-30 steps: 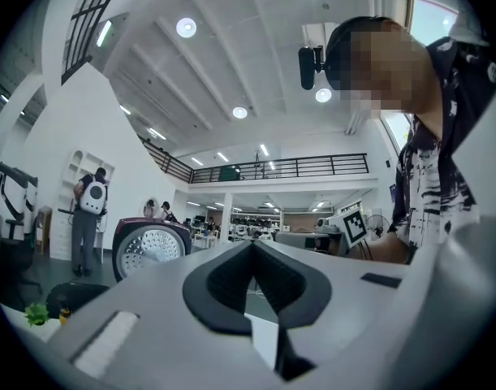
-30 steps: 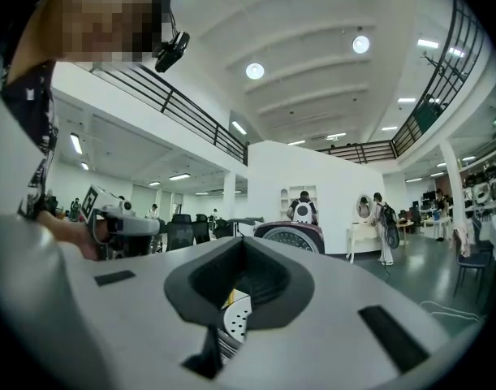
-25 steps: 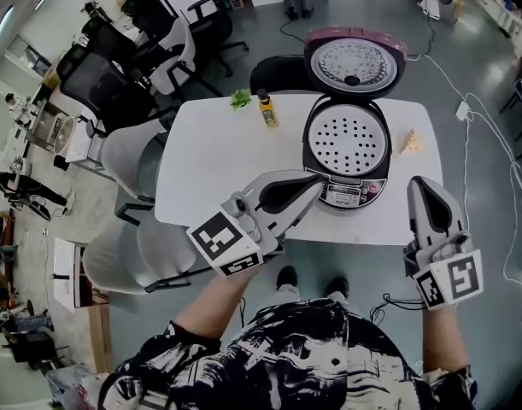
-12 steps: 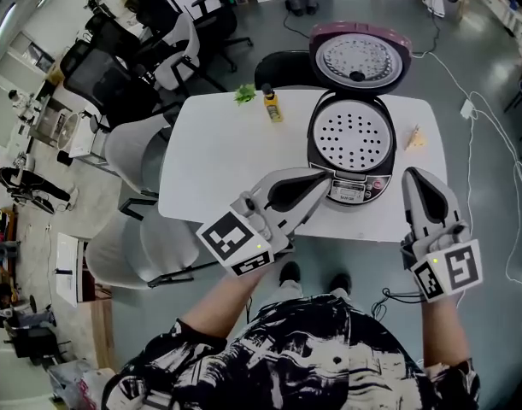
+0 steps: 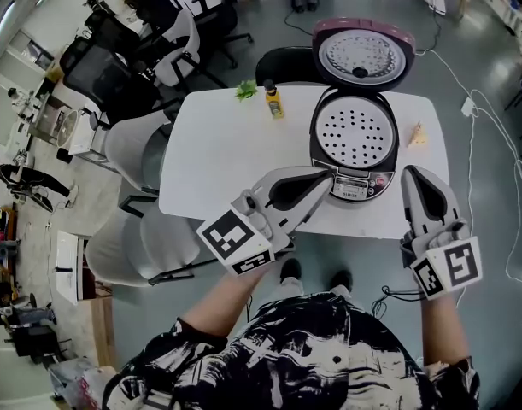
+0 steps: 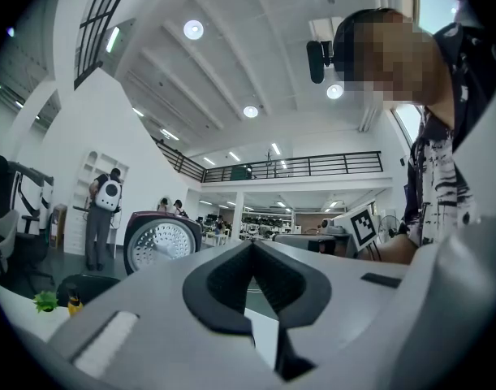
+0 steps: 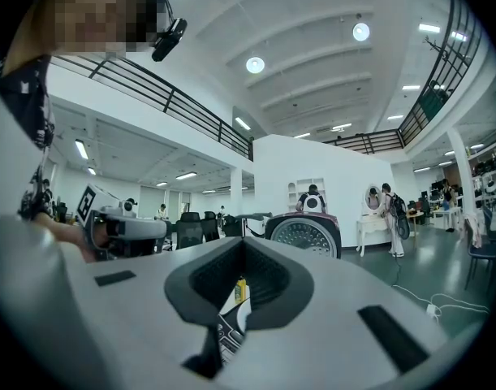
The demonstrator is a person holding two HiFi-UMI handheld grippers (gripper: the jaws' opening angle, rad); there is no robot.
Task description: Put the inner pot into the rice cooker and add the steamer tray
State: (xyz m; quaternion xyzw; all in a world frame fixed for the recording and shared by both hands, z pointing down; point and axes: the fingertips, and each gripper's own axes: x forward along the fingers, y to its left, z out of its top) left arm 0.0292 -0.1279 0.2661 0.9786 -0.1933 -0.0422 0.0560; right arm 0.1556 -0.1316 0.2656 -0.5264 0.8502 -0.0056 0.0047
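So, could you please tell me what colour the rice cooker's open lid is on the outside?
Dark maroon; the lid shows best in the head view.

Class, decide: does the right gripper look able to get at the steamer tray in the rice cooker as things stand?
Probably yes: the lid stands open, and nothing lies between the right gripper and the steamer tray; its shut jaws must open first.

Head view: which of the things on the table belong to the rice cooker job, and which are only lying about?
Job:
- rice cooker
- its open lid
- steamer tray, sitting in the cooker

Lying about:
- yellow bottle
- green leafy item
- pale yellow piece
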